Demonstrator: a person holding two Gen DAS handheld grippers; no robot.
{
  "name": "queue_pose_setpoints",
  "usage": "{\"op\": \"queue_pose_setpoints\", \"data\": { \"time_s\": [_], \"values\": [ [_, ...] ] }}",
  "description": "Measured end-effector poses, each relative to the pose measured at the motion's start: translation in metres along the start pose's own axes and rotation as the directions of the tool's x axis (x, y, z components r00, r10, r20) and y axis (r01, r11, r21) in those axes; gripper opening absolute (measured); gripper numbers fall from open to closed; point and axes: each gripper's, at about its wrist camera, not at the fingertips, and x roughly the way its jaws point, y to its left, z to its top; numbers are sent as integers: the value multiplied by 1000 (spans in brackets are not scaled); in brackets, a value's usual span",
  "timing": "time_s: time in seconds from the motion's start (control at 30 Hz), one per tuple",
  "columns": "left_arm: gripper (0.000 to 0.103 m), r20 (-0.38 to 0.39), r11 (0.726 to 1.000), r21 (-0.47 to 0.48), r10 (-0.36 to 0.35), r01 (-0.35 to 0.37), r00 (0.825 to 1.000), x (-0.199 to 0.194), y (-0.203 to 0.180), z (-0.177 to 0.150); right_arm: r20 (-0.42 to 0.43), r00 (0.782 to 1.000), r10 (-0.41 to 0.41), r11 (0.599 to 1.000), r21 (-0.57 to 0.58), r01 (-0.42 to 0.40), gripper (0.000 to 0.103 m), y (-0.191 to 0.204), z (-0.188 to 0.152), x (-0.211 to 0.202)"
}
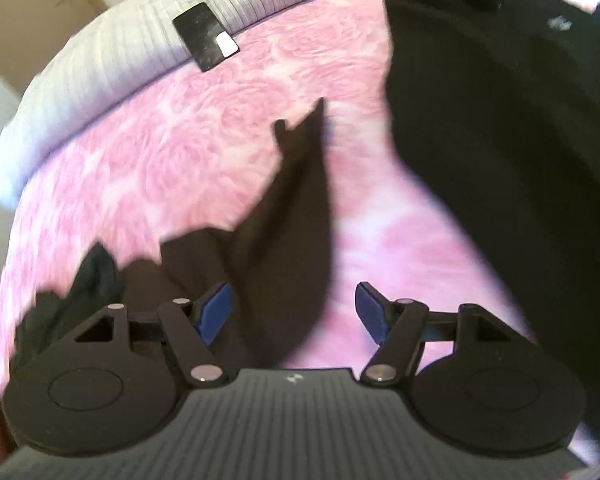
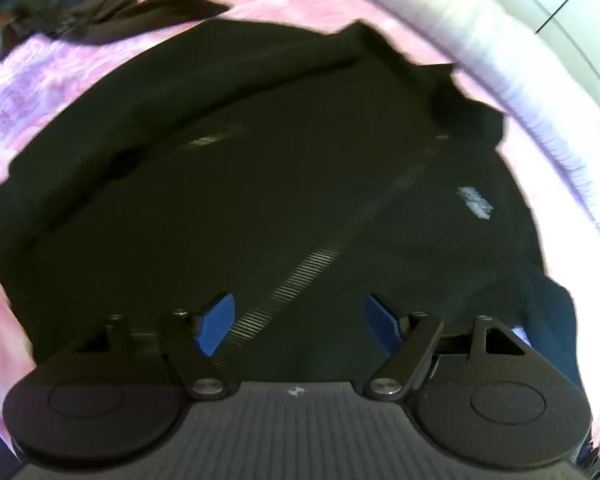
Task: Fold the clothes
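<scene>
left tool point(image 1: 294, 312): apart, nothing gripped, brown garment point(image 1: 284, 216) right ahead
right tool point(image 2: 298, 322): apart, empty, over the black zip jacket point(image 2: 260, 184)
bed point(image 1: 160, 152): pink rose blanket

place: home bedroom | evidence: pink rose-patterned bedspread point(image 1: 204, 152), white quilted pillow point(image 1: 112, 60), wooden door point(image 1: 40, 8)

No legible text; black jacket point(image 2: 260, 200) bears a small white chest mark point(image 2: 475, 203) (too blurred to read).
</scene>
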Motion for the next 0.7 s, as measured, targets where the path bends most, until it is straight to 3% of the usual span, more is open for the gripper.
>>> {"op": "queue_pose_setpoints", "data": {
  "time_s": [0.07,0.1,0.13,0.17,0.2,0.3,0.4,0.53,0.6,0.67,0.7],
  "values": [
    [62,-10,1000,3,-9,9,1000,27,18,0,-14,1000,-11,1000,-26,11,71,26,22,3],
    [36,-26,1000,-9,-11,11,1000,35,27,-5,-12,1000,-16,999,-42,15,71,36,32,3],
    [24,-33,1000,-25,-10,9,999,39,38,-9,-14,1000,-21,998,-59,20,71,44,41,4],
    [20,-41,999,-41,-8,6,999,43,48,-14,-19,999,-28,997,-77,26,71,51,49,6],
    [9,-52,998,-58,14,-17,999,44,59,-19,-25,999,-36,995,-94,33,71,57,57,8],
    [8,-86,976,-118,173,-183,981,24,111,-44,-29,998,-49,994,-103,46,71,65,76,9],
    [9,-142,929,-187,296,-319,945,1,171,-69,-17,998,-54,993,-104,52,71,70,89,8],
    [13,-230,837,-283,414,-468,881,-13,235,-94,-5,998,-59,993,-106,58,71,78,103,8],
    [13,-285,766,-365,449,-529,847,-18,261,-102,1,998,-59,993,-101,59,74,80,105,7],
    [15,-325,721,-416,451,-554,831,-19,273,-103,5,998,-62,994,-94,62,77,80,103,5],
    [18,-340,719,-407,453,-563,824,-17,271,-102,-1,998,-63,994,-88,63,77,80,102,5]
  ]
}}
